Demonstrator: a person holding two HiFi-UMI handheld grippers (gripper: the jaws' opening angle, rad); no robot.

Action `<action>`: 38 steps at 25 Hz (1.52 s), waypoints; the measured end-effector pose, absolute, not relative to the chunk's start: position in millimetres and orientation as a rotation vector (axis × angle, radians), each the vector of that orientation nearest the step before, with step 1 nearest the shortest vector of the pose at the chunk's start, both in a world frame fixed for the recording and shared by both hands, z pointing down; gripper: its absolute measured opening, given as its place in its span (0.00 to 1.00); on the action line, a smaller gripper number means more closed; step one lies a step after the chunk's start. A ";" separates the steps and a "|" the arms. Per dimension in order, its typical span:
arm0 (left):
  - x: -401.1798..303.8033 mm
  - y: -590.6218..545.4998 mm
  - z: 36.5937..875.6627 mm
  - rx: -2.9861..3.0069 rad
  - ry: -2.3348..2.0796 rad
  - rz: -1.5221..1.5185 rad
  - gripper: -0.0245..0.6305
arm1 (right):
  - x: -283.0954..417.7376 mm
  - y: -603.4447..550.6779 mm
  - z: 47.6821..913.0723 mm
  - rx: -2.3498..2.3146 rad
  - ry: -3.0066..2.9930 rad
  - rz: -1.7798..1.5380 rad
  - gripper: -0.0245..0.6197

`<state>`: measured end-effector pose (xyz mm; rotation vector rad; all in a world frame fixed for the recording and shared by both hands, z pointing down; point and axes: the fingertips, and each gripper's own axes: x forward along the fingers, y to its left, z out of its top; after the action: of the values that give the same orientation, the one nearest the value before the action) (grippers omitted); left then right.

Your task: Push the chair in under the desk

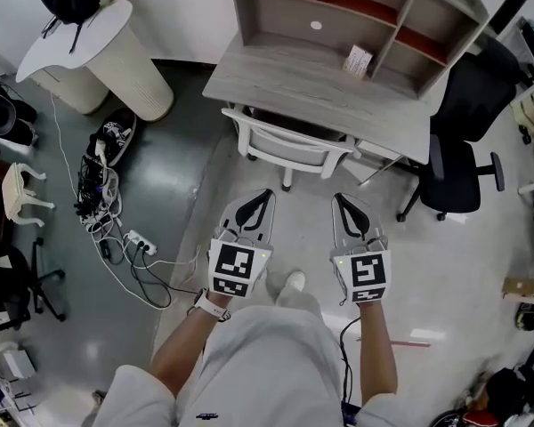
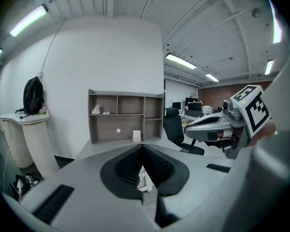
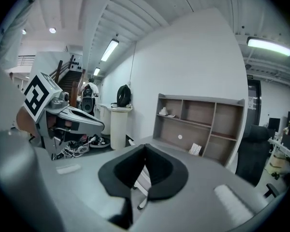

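Left claw (image 1: 267,194) and right claw (image 1: 340,198), both clenched empty, parallel, side by side, clear of the white chair (image 1: 289,149)

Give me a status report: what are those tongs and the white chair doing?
Left tongs and right tongs shut, empty. White chair mostly under desk, untouched. Nothing between.

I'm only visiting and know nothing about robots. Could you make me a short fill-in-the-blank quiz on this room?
The white chair stands against the front of the grey ____.
The left gripper and right gripper both have their jaws ____, with nothing between them.
The office chair at the right is coloured ____.
Missing words: desk; shut; black.
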<state>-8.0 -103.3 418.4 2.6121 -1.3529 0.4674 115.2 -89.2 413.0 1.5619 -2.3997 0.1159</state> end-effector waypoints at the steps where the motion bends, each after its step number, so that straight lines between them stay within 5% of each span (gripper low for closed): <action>1: -9.4 -98.7 411.3 2.615 -1.360 0.443 0.05 | 115.2 -84.5 408.0 1.572 -2.407 0.111 0.05; 17: -54.3 -46.1 340.4 2.630 -1.444 0.166 0.05 | 117.2 -20.3 358.4 1.755 -2.402 -0.031 0.05; 38: -46.5 -39.6 335.8 2.669 -1.373 0.166 0.05 | 87.1 -22.4 346.4 1.729 -2.478 0.051 0.05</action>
<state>-46.5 -39.6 335.8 2.6695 -1.3733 0.1662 87.1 -22.4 346.4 1.7290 -2.4785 0.0514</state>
